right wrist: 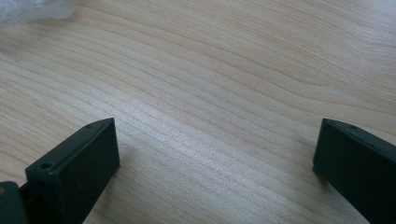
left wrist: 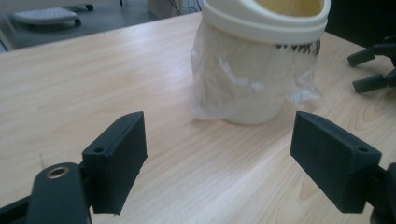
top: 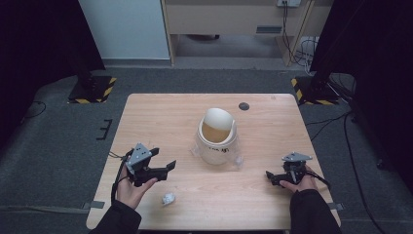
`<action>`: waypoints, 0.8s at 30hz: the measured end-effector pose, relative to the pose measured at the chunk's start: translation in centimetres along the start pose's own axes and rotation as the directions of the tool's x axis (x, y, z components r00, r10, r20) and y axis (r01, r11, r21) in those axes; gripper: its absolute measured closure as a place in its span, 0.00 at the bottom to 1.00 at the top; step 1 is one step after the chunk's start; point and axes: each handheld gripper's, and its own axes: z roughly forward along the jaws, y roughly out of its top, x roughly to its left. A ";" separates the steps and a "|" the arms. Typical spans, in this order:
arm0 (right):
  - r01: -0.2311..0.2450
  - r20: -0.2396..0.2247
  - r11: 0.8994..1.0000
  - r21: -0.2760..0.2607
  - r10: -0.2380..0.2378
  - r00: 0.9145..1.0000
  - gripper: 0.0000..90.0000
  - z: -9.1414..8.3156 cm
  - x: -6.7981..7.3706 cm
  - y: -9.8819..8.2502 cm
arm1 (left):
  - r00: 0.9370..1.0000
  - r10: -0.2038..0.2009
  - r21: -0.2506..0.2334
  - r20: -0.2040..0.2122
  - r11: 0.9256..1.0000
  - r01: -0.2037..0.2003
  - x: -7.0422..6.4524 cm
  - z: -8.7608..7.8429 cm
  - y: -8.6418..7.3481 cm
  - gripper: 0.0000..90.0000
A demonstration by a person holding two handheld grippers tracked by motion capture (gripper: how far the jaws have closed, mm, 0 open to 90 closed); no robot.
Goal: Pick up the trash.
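Left gripper view: wide-open jaws of the left gripper (left wrist: 217, 156) frame a cream bin (left wrist: 259, 60) lined with clear plastic at mid-table. High view adds its tilted swing lid, crumpled paper (top: 168, 198) and the right gripper (top: 273, 177), also open.

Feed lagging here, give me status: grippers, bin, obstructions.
Left gripper open, empty, aimed at lined bin. Right gripper open, low over table. Crumpled scrap beside left hand, not blocking.

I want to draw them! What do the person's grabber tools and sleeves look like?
Both are black. The left gripper and right gripper each carry a grey three-cornered plate on top and a thin black cable. Their jaws are flat black blocks with small screw holes. The sleeves are dark.
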 end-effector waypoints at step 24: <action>0.000 -0.004 1.000 0.000 0.000 1.000 0.01 0.0 0.1 0.0 | 0.993 0.038 0.287 0.110 0.955 -0.068 -1.7 0.1 -5.4 0.26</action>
